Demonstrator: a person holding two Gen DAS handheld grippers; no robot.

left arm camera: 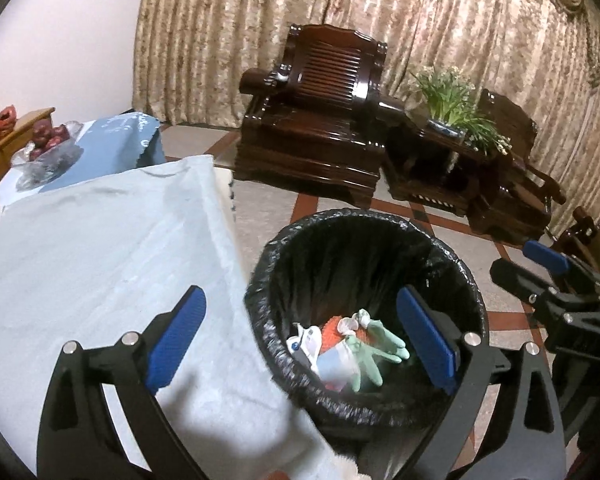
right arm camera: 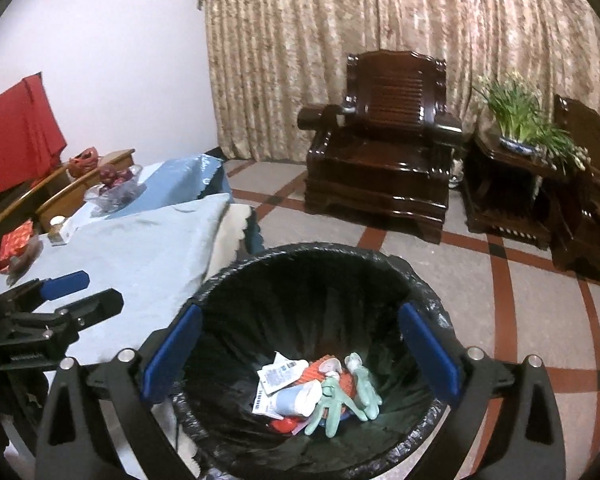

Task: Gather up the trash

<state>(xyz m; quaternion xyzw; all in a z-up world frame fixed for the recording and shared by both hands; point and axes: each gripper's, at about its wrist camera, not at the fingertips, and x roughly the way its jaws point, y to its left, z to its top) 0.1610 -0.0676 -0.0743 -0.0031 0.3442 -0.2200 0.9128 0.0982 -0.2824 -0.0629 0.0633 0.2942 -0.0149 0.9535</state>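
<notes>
Our jaws stand apart and empty on both the left gripper [left arm camera: 300, 344] and the right gripper [right arm camera: 300, 354], which hover over the bin [right arm camera: 220, 280]. The trash [right arm camera: 300, 392] lies at its bottom: green gloves [right arm camera: 356, 396], a paper wrapper [right arm camera: 278, 376], a cup. We judge all of it light, soft and crushable, best pinched at a glove cuff or a paper edge. What lies underneath the heap is hidden. The liner is dark and blurred. The desk [left arm camera: 100, 240] beside the bin is cut off.

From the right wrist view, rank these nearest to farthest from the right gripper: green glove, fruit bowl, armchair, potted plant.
1. Green glove, in the bin under the right gripper.
2. Fruit bowl, left, on the table.
3. Armchair and potted plant, by the curtain: too close to call.
</notes>
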